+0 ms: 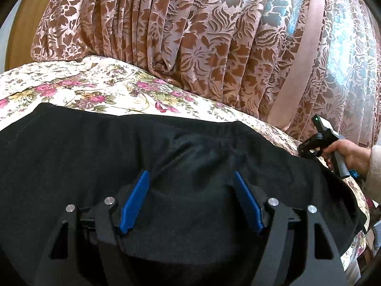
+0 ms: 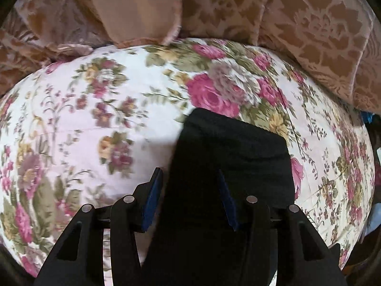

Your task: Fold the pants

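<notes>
Black pants (image 1: 166, 147) lie spread across a floral bedspread (image 1: 95, 88). My left gripper (image 1: 191, 178) is open, its blue fingers (image 1: 134, 202) wide apart just above the black fabric. In the right wrist view a narrower end of the pants (image 2: 233, 147) reaches out over the floral bedspread (image 2: 83, 124). My right gripper (image 2: 189, 178) is open, with the black cloth lying between and under its blue fingers (image 2: 152, 197). The right gripper's body and the hand that holds it also show in the left wrist view (image 1: 328, 143), at the pants' right edge.
A brown and pink patterned curtain (image 1: 214, 35) hangs right behind the bed and rests on its far edge (image 2: 321, 35). A wooden panel (image 1: 23, 23) stands at the far left. The bed's right edge (image 1: 357, 238) drops off near dark clutter.
</notes>
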Available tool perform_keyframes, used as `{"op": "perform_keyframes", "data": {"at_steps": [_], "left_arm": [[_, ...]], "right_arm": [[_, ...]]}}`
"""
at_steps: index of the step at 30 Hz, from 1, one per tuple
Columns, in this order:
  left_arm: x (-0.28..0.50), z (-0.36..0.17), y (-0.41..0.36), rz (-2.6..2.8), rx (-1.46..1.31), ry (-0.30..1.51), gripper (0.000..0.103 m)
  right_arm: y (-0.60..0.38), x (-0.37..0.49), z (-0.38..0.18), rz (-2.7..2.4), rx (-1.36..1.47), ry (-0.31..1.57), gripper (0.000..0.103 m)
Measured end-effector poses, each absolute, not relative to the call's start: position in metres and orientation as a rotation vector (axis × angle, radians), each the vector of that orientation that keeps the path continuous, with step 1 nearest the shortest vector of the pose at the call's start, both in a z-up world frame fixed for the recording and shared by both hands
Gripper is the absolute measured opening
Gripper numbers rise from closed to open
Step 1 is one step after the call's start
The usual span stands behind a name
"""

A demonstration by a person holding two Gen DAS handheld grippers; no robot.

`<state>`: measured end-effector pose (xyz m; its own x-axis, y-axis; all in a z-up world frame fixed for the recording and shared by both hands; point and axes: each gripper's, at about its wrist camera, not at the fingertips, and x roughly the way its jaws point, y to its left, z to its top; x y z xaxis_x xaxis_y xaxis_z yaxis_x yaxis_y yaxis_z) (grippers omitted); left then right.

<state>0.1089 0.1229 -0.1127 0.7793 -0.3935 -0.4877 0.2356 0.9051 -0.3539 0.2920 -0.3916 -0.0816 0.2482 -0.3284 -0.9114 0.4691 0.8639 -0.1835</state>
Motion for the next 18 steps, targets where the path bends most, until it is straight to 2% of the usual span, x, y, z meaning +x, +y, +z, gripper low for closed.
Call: {"op": "perform_keyframes", "data": {"at_steps": [1,3,4,12,18], "left_arm": [[0.109,-0.113,0.123,-0.345,-0.282,0.586,0.072],[0.109,-0.113,0.123,-0.345,-0.282,0.586,0.072],[0.109,-0.113,0.123,-0.345,-0.282,0.586,0.072],[0.109,-0.113,0.123,-0.343,-0.281,0.587,0.072],[0.109,-0.113,0.122,-0.34,-0.278,0.59,0.073]], "right_arm": [[-0.395,0.291,-0.08,-0.536,0.144,1.199,0.03],[-0.4,0.284,-0.073,-0.493,0.162,1.172,0.008],[-0.401,0.281,-0.068,-0.483,0.158,1.159,0.007],[-0.399,0.21,0.028,-0.456,0.037,0.923,0.007],[-0.411,0.141,0.081,-0.435,0.082,0.788,0.007]]}}
